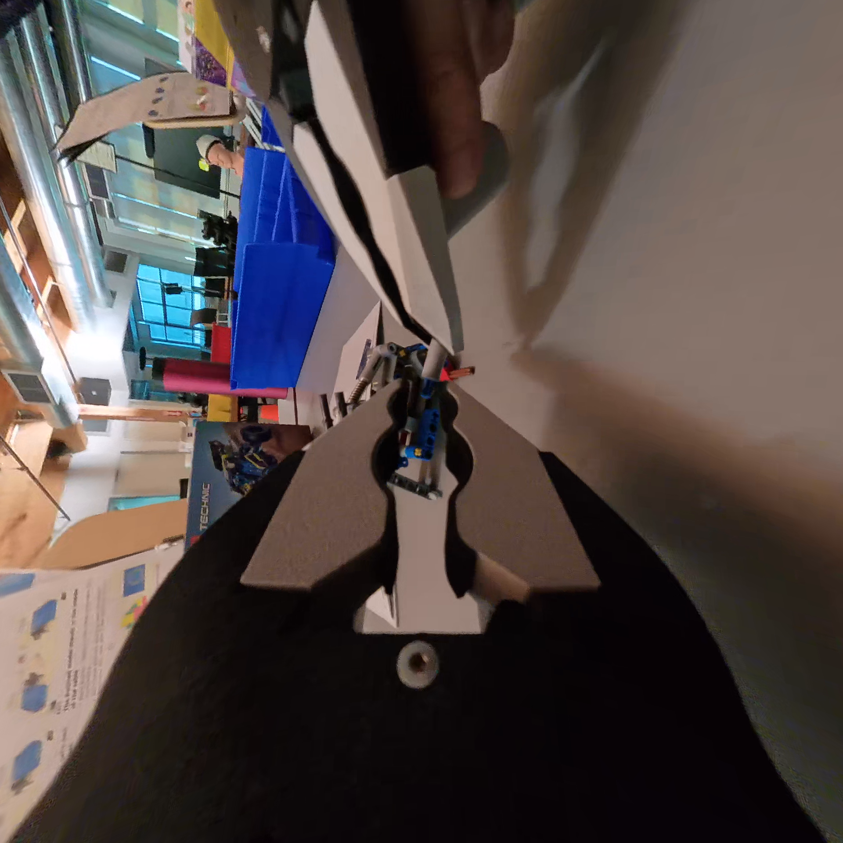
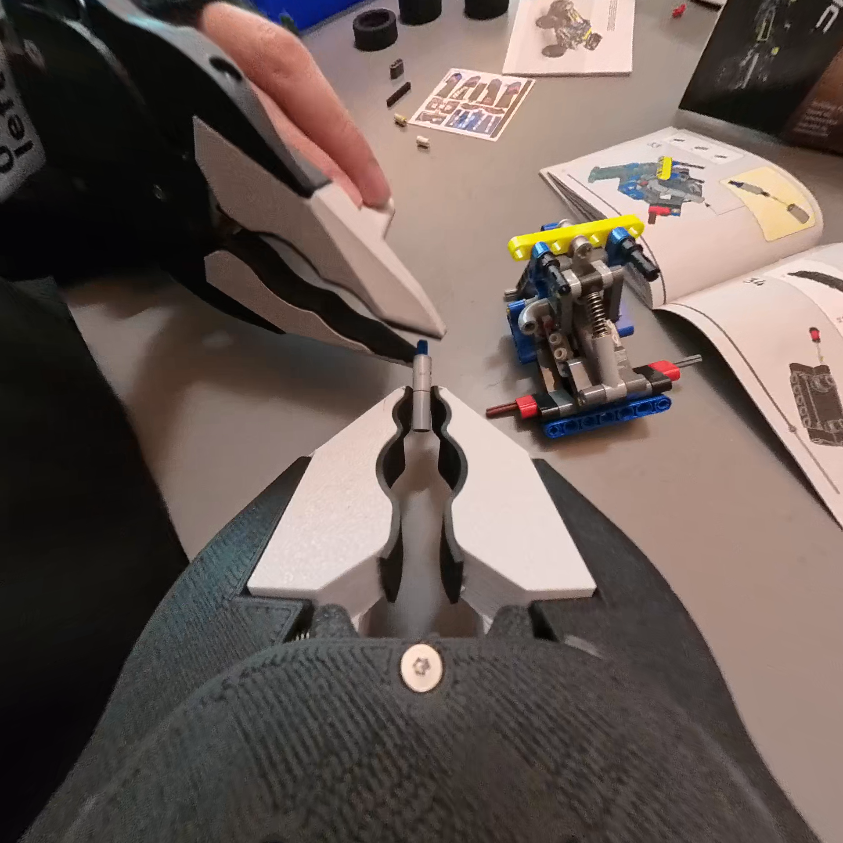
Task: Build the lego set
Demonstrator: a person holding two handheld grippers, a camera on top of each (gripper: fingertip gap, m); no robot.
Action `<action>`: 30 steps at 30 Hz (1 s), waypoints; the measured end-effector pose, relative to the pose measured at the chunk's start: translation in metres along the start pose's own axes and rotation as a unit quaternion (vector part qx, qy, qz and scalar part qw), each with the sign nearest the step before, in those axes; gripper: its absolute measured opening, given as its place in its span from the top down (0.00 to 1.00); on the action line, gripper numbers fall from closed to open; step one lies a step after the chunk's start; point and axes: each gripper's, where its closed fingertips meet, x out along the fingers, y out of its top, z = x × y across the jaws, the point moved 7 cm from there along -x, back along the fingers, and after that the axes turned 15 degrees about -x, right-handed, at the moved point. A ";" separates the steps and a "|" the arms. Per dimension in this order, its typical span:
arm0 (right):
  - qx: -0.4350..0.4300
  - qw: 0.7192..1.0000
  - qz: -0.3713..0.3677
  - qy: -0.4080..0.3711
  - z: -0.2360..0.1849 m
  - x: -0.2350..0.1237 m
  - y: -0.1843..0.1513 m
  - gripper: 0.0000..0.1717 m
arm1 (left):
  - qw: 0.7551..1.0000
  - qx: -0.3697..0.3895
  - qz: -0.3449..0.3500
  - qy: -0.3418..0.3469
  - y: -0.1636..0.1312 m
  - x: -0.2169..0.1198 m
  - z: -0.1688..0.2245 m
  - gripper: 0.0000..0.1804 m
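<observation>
The right gripper (image 2: 420, 393) has its fingers clenched on a grey cylinder (image 2: 421, 387) with a blue tip, held above the grey worktop (image 2: 456, 237). The left gripper (image 2: 426, 349) seems released, its fingers slightly apart just beside that tip. The toy-brick model (image 2: 593, 328) stands nearby, beside open instruction booklets (image 2: 730, 219).

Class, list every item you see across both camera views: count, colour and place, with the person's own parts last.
Grey cylinder: one, blue pin at its tip, in the right gripper's jaws.
Brick model: one, blue, grey, yellow and red, on the table right of the grippers.
Open booklet: one, white, behind the model.
Sticker sheet: one, far centre.
Tyres: at least one, black, far edge.
Small loose pieces: several, black and tan, near the sheet.
Blue bins: several, stacked, left wrist view.
Table: grey.
Right gripper: shut on the cylinder.
Left gripper: jaws slightly apart, tips at the pin.
</observation>
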 end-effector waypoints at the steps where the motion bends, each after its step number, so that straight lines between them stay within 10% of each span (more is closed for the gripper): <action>1: -0.001 1.000 0.002 -0.003 0.000 0.000 0.001 0.97 | 1.000 0.004 -0.001 0.001 0.000 0.000 0.001 0.98; 15: -0.349 0.917 -0.027 -0.189 -0.001 0.000 0.012 0.96 | 0.993 -0.109 0.049 0.012 -0.010 0.011 -0.013 1.00; 30: -0.408 0.885 -0.057 -0.216 0.023 0.006 -0.002 0.97 | 0.989 -0.101 -0.024 0.101 -0.038 0.004 -0.021 0.85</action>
